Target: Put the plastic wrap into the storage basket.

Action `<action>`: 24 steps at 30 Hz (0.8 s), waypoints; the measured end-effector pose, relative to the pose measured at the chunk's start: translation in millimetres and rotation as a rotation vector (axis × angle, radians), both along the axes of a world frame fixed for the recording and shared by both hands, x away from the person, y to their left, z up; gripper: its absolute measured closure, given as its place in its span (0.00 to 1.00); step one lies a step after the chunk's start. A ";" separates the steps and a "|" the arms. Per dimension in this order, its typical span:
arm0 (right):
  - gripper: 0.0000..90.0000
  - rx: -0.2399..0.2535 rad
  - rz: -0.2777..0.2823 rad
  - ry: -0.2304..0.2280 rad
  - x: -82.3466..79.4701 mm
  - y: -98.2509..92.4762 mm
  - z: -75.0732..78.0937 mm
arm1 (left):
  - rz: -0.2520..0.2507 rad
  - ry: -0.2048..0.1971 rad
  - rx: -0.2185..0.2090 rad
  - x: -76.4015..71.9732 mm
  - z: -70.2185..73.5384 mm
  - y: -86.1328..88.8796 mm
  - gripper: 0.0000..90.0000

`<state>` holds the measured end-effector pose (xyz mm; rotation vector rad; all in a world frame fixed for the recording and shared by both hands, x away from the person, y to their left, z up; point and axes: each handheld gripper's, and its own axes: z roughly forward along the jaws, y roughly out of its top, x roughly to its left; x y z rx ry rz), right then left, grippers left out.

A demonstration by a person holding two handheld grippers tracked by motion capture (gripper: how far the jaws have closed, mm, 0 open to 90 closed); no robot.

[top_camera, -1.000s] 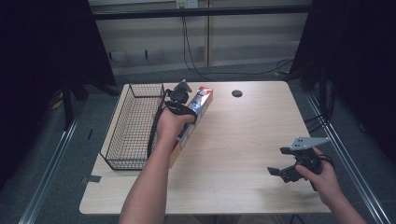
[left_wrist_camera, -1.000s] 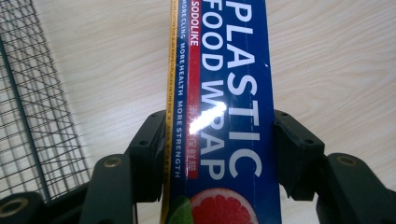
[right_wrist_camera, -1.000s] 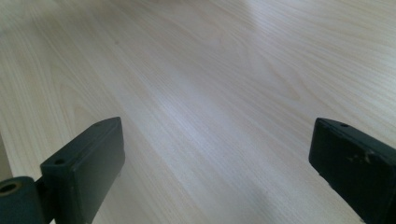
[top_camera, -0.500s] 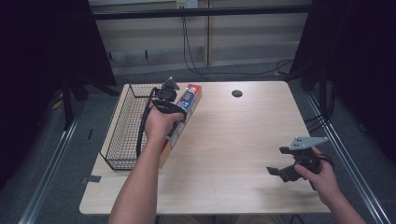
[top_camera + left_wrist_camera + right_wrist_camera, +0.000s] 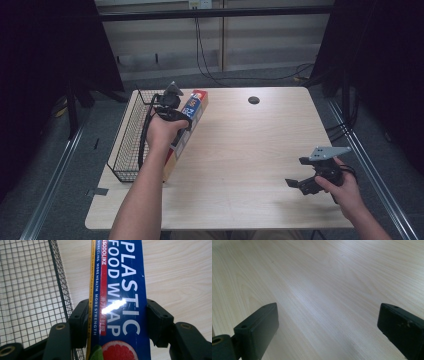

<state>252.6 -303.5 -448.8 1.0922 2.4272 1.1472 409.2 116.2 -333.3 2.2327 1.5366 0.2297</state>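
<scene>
The left arm reaches forward; its left tongs [image 5: 117, 322] clamp the plastic wrap box [image 5: 120, 290] beside the wire basket [image 5: 131, 135]. The right tongs [image 5: 327, 332] hover spread over the bench [image 5: 250, 150].

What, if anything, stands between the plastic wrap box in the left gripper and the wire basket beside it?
Only the wire basket's own near wall. The left gripper is shut on the plastic wrap box, which lies right beside that mesh wall, so it must be lifted over the rim. No other object sits between them.
</scene>
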 end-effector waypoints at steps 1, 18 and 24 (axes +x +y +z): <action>0.04 0.001 0.001 0.000 0.0 0.1 0.0 | 0.009 -0.001 -0.004 -0.2 0.2 0.5 0.48; 0.04 -0.001 0.001 0.000 0.5 0.5 -0.7 | 0.072 -0.009 -0.003 -0.4 2.0 19.0 0.48; 0.04 -0.002 0.004 0.000 1.0 0.7 -1.0 | 0.099 -0.007 0.000 -1.0 2.2 27.7 0.48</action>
